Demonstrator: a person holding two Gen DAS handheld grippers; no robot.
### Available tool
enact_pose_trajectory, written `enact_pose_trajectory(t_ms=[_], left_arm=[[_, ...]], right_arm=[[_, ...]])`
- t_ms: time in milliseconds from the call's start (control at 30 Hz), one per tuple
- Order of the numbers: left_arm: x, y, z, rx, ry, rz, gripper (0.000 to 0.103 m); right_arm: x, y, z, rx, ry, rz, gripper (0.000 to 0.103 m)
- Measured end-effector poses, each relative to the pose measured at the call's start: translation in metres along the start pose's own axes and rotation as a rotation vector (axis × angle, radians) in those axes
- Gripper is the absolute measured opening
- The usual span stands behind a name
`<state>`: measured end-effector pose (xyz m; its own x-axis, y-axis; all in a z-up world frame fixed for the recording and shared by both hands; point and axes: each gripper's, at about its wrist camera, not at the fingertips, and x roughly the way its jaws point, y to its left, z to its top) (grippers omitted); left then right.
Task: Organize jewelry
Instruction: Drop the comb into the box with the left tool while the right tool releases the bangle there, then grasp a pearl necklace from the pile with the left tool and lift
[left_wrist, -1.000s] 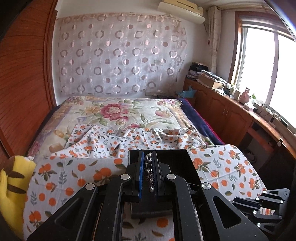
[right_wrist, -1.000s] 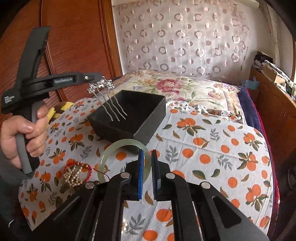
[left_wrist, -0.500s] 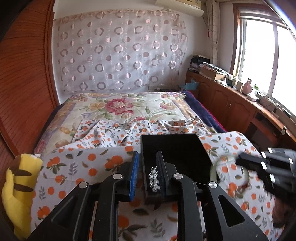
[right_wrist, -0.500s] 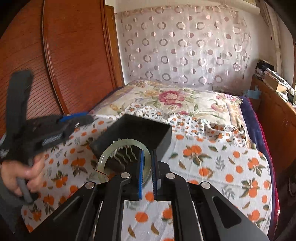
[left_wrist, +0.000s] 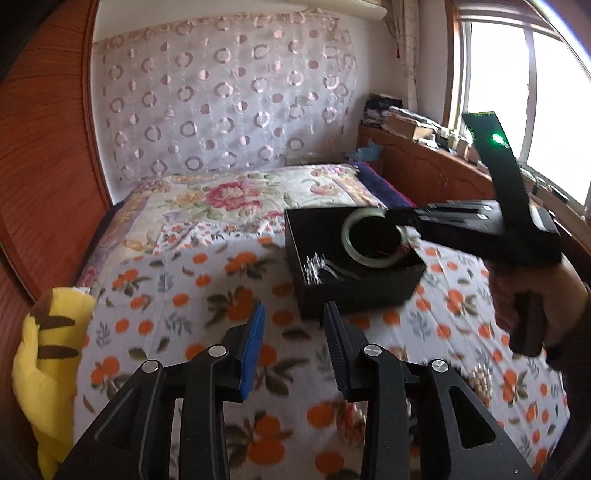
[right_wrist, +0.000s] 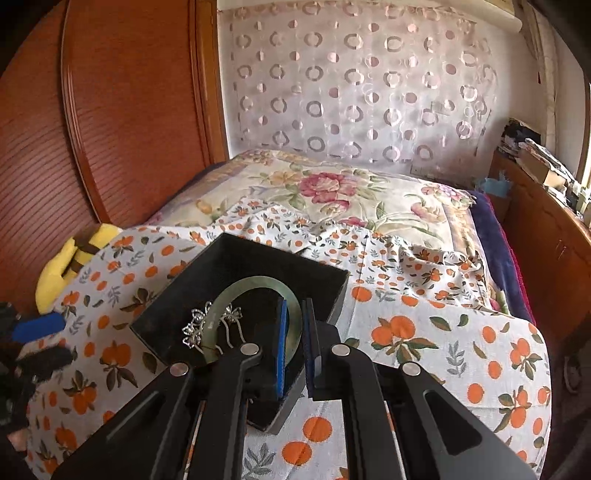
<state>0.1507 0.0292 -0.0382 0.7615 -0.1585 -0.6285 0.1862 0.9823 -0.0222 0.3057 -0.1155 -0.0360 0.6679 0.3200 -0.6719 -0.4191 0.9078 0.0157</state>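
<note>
Clamping jade bangle (right_wrist: 291, 325) over black box (right_wrist: 236, 266), right tool (right_wrist: 294, 345); left tool (left_wrist: 293, 341) opening, empty

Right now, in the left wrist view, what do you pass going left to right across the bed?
Yellow plush toy → left gripper, its jaws opening with nothing between them → silver hair comb inside the black box → jade bangle over the box, pinched by the right gripper → the hand holding it.

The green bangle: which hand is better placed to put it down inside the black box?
The right. Its claw is shut on the green bangle directly over the black box. The left claw is opening, nothing between its fingers, on the near side of the box.
</note>
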Motion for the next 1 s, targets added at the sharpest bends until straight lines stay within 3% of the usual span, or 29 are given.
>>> enact_pose_trajectory(t_ms=[133, 300, 633, 1000], left_arm=[[-0.003, -0.005, -0.018, -0.003, 0.030, -0.027, 0.036], [-0.011, -0.014, -0.039, -0.017, 0.040, -0.052, 0.048], [-0.015, -0.033, -0.063, 0.007, 0.080, -0.113, 0.048], [0.000, -0.050, -0.063, 0.019, 0.125, -0.178, 0.030]], right_arm=[[-0.002, 0.004, -0.007, -0.017, -0.001, -0.022, 0.018], [-0.026, 0.005, -0.022, -0.032, -0.031, -0.005, 0.018], [-0.080, 0.011, -0.076, 0.001, -0.036, 0.081, 0.018], [-0.107, 0.030, -0.136, -0.025, -0.005, 0.084, 0.025]])
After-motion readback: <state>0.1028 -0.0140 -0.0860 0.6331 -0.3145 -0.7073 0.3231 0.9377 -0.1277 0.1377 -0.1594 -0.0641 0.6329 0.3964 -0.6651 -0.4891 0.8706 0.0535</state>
